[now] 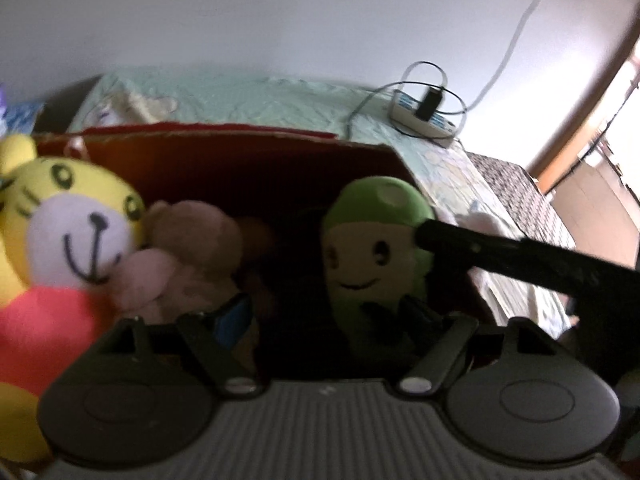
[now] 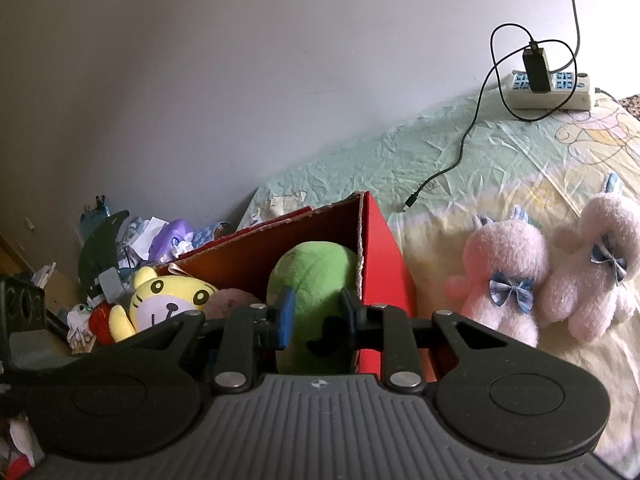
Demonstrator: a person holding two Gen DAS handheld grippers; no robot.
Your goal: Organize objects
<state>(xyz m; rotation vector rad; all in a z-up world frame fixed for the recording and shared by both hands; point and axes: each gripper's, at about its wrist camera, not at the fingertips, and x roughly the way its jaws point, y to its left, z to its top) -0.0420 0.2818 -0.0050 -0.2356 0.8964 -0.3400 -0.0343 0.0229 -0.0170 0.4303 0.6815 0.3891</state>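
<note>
A red cardboard box [image 2: 384, 248] stands on the bed with soft toys inside. A green plush [image 2: 312, 280] sits at its right end, squeezed between the blue pads of my right gripper [image 2: 316, 316], which is shut on it. In the left wrist view the same green plush [image 1: 372, 240] faces me, with a black finger of the right gripper [image 1: 480, 248] against its head. My left gripper [image 1: 326, 312] is open just before the box [image 1: 240, 164]. A yellow tiger plush [image 1: 68, 220] and a brown-and-pink bear [image 1: 188, 248] lie to the left inside.
Two pink plush rabbits [image 2: 504, 280] [image 2: 592, 272] with blue bows lie on the bedsheet [image 2: 460, 152] to the right of the box. A power strip [image 2: 548, 88] with a charger and a black cable [image 2: 460, 152] sits by the wall. Clutter [image 2: 152, 240] piles up left of the box.
</note>
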